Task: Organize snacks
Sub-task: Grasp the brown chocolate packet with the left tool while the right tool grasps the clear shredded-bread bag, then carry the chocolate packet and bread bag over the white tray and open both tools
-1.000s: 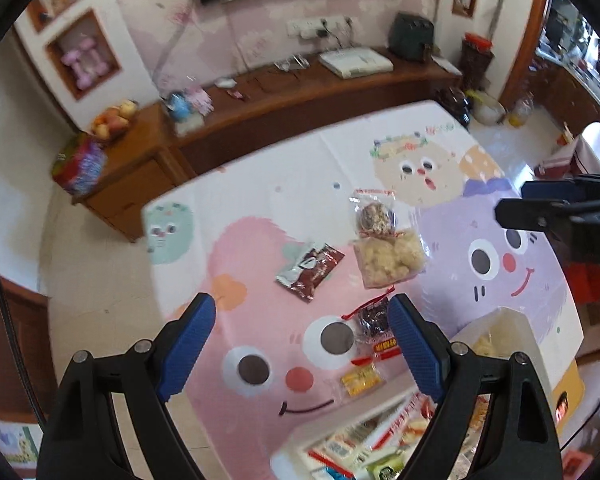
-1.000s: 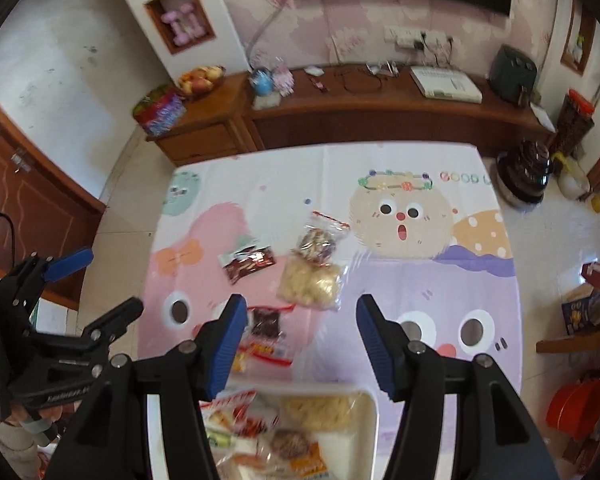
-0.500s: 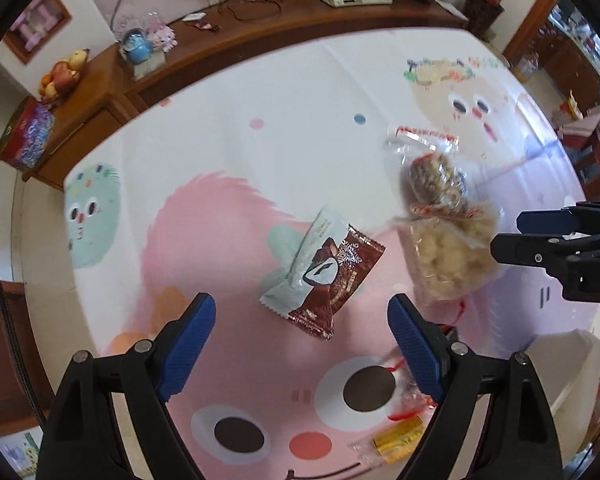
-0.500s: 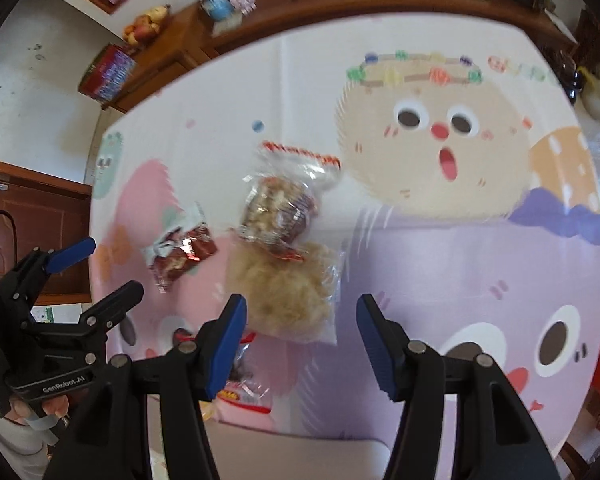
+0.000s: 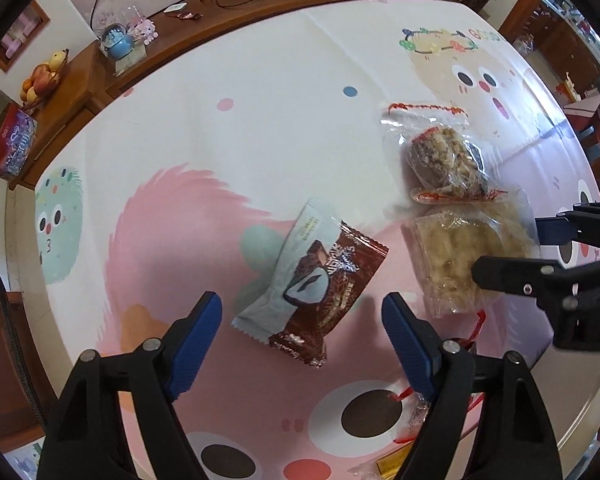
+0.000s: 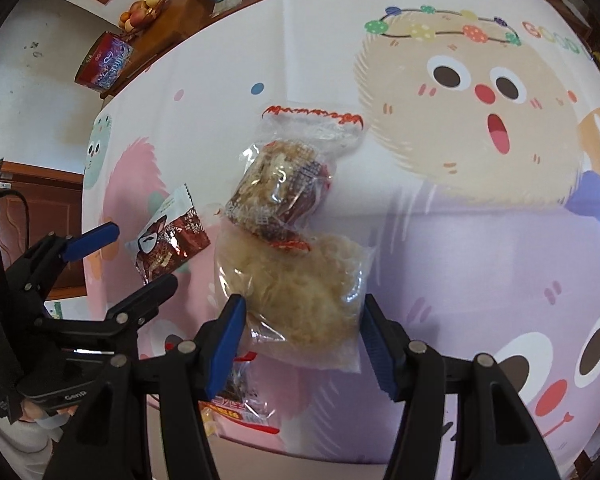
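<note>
left wrist view: the left gripper [image 5: 302,320] points down at the cartoon tablecloth [image 5: 260,140] with the brown and pale-blue snack packet [image 5: 312,284] lying flat right between its blue pads. the jaws are closing, but there's a clear gap on both sides, so nothing is pinched yet. the packet's long axis runs diagonally, upper right to lower left, so it sits skewed to the line between the pads, and i'd guess the grab lands on its lower half. off to the right you can see the right gripper [image 5: 540,248] at the clear bag of pale puffed snacks [image 5: 460,256], with a clear bag of brown crispy pieces [image 5: 444,156] touching its far end.

right wrist view: the right gripper [image 6: 300,336] is spread about halfway, straddling the near end of the puffed snack bag [image 6: 300,292]. the left pad looks like it's touching the plastic, the right one is just beside it, so i can't tell if it's really gripping. the bag's long axis runs away from the gripper, good for a squeeze across its width. the left gripper [image 6: 132,256] is nearer the brown packet [image 6: 168,240].
</note>
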Demonstrator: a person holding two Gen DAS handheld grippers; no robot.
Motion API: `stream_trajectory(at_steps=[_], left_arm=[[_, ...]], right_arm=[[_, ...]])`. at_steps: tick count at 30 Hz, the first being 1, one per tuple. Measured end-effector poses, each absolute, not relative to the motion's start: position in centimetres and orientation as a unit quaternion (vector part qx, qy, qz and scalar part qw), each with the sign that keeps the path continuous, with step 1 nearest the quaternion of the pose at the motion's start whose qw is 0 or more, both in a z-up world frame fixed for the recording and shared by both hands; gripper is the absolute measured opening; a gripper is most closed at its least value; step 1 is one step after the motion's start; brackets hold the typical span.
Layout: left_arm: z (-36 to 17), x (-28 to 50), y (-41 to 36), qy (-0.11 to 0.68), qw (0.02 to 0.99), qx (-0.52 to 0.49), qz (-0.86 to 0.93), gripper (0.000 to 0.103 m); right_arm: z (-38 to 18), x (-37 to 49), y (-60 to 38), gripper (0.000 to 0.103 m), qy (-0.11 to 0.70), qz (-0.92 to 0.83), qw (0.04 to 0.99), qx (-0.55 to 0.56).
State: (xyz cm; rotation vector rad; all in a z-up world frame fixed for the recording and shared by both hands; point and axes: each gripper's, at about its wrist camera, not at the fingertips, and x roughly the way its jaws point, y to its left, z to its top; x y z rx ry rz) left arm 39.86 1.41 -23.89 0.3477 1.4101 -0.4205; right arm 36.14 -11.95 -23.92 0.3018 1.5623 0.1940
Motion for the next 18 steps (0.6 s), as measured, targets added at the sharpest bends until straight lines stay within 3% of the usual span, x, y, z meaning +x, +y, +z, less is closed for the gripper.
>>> stream_trajectory(at_steps=[3,5,7,18], left_arm=[[-24.6,40.0,0.7,0.646,0.72,0.167,-0.192,0.063],[-24.6,40.0,0.6,0.645,0.721,0.16,-0.195,0.046],[-24.3,40.0,0.5,0.641,0.726,0.158,-0.193,0.037],[-21.0,37.6,1.6,0.618,0.757,0.122,-0.17,0.032]], right_arm=[[-23.9,35.9,-11.5,0.058,0.703,0.09,0.696,0.117],[-24.0,35.7,-11.4,0.046,0.705,0.095,0.692,0.12],[-23.8,35.4,-11.3,0.042,0.702,0.096,0.695,0.12],[-21.0,33.4,-11.2,0.037,0.671,0.103,0.726,0.114]])
